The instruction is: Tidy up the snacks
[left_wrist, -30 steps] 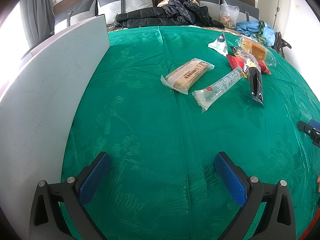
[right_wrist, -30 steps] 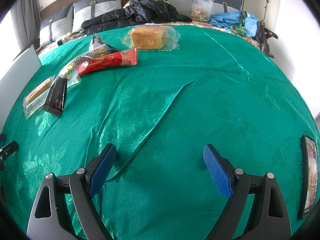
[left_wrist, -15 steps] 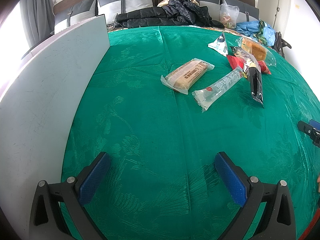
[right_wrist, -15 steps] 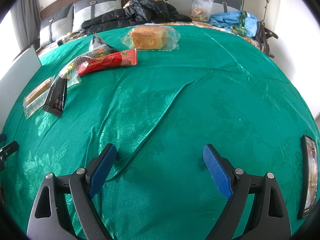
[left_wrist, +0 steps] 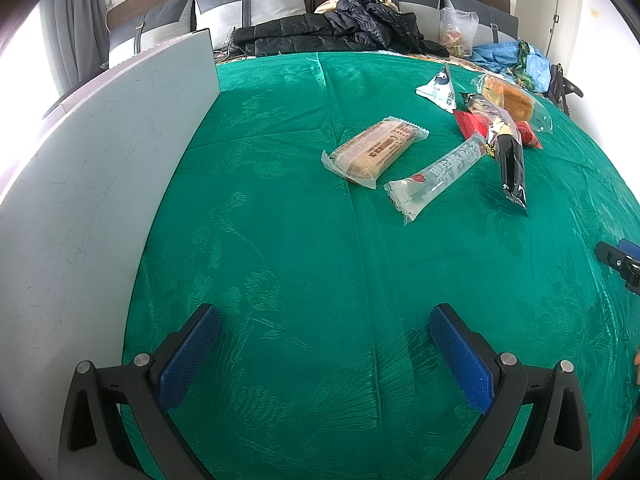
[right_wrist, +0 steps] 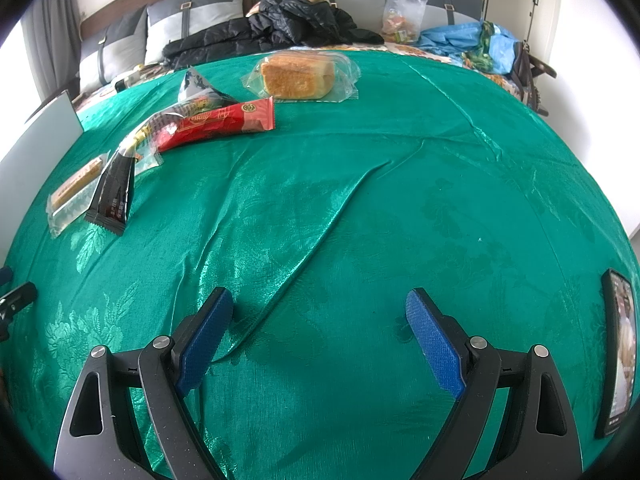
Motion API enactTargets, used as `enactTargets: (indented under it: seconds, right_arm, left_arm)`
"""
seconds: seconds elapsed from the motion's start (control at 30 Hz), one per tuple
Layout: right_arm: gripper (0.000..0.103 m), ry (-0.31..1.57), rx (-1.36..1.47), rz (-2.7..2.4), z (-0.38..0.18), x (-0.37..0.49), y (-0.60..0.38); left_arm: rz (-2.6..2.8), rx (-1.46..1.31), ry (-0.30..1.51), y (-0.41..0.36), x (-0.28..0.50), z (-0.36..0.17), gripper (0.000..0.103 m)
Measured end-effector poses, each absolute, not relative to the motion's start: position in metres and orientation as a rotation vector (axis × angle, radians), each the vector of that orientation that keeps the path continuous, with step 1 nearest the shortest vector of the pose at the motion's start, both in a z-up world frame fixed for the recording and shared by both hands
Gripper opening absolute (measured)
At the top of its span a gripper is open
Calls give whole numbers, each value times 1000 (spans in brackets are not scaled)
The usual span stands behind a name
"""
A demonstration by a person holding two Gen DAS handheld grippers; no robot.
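Several wrapped snacks lie on the green tablecloth (left_wrist: pixel 280 240). In the left wrist view: a tan cake bar (left_wrist: pixel 374 152), a clear long packet (left_wrist: pixel 438 176), a black stick packet (left_wrist: pixel 512 164), a red packet (left_wrist: pixel 468 124), a white triangular packet (left_wrist: pixel 440 90) and a bread loaf in clear wrap (left_wrist: pixel 510 100). The right wrist view shows the loaf (right_wrist: pixel 298 76), red packet (right_wrist: pixel 218 124), black packet (right_wrist: pixel 114 194) and cake bar (right_wrist: pixel 74 188). My left gripper (left_wrist: pixel 326 344) is open and empty, well short of the snacks. My right gripper (right_wrist: pixel 320 330) is open and empty over bare cloth.
A white board (left_wrist: pixel 88 184) stands upright along the table's left side. A phone (right_wrist: pixel 618 360) lies at the right edge. The cloth has a raised fold (right_wrist: pixel 320 232) ahead of the right gripper. A black jacket (left_wrist: pixel 348 32) and bags lie on the sofa behind.
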State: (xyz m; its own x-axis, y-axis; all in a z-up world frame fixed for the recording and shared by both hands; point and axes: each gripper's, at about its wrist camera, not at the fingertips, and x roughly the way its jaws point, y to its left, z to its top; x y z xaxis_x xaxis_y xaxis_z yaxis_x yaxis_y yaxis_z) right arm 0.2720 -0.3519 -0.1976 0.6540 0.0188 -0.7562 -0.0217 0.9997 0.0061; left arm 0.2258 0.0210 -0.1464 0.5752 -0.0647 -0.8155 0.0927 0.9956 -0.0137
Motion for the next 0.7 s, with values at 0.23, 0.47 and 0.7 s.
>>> enactTargets:
  seconds: [0.23,0.47,0.7]
  right_arm:
    - [90,858,-4,23,-198,272,-352]
    - [90,858,-4,23,-198,272,-352]
    - [90,858,-3,24,-198,272,-352]
  left_arm:
    - [-92,31,954,21,226,-146,103]
    - [-93,32,956,21,226,-147,103]
    - [-186,19,1057,21,265,-126,103]
